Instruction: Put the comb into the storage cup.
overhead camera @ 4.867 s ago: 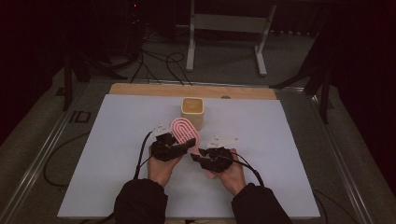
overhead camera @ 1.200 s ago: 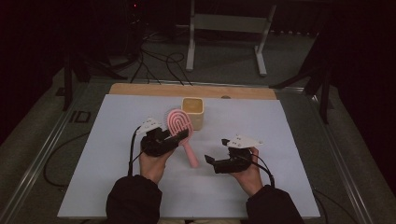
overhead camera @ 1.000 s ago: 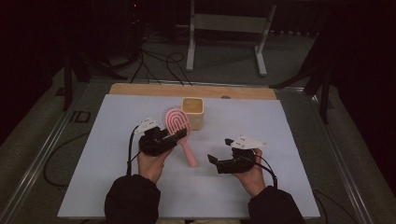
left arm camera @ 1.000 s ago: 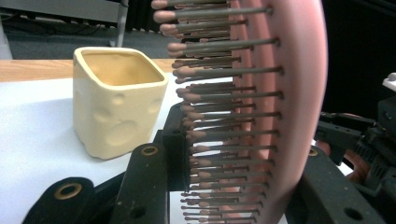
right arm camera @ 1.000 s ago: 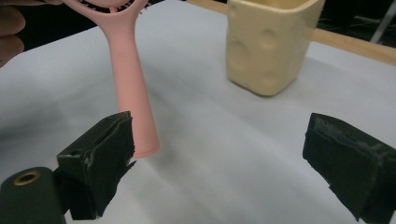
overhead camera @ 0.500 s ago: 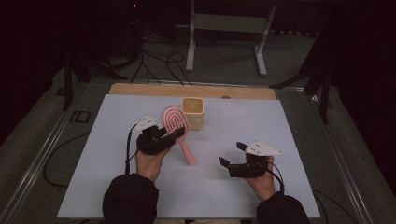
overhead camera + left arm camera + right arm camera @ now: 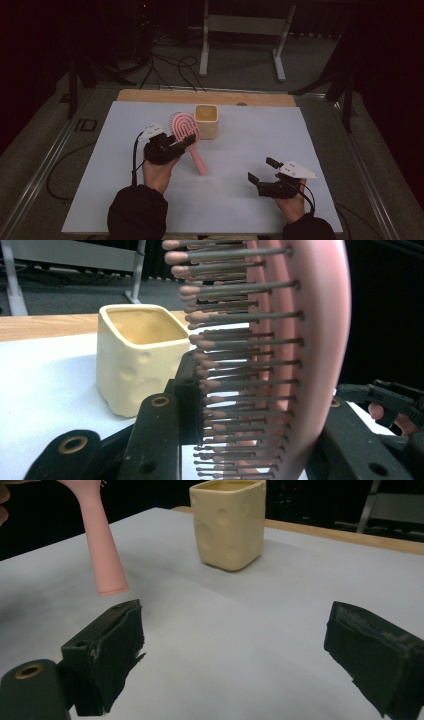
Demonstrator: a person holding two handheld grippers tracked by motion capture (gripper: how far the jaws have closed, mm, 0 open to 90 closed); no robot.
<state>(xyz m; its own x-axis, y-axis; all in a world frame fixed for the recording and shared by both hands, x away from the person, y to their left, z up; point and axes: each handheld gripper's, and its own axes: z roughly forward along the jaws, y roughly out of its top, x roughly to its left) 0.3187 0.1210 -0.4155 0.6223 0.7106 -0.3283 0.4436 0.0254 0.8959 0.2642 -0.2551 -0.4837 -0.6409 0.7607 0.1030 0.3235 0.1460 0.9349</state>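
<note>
Clamping the pink hairbrush [image 7: 186, 136] by its head in the left gripper [image 7: 172, 147], beside the cream cup [image 7: 206, 121]; holding the right gripper [image 7: 262, 172] with jaws spread, empty, above the tabletop [image 7: 320, 145].

There's a cream square cup [image 7: 206, 120] sitting open side up near the back of the white worktop [image 7: 310, 145]. Behind that, cables [image 7: 167, 65] lie on the floor next to a grey metal stand [image 7: 243, 30].

The high view looks forward and down at the tabletop [image 7: 120, 150]; both gripper views (low, close) share the cup [image 7: 137, 357].
</note>
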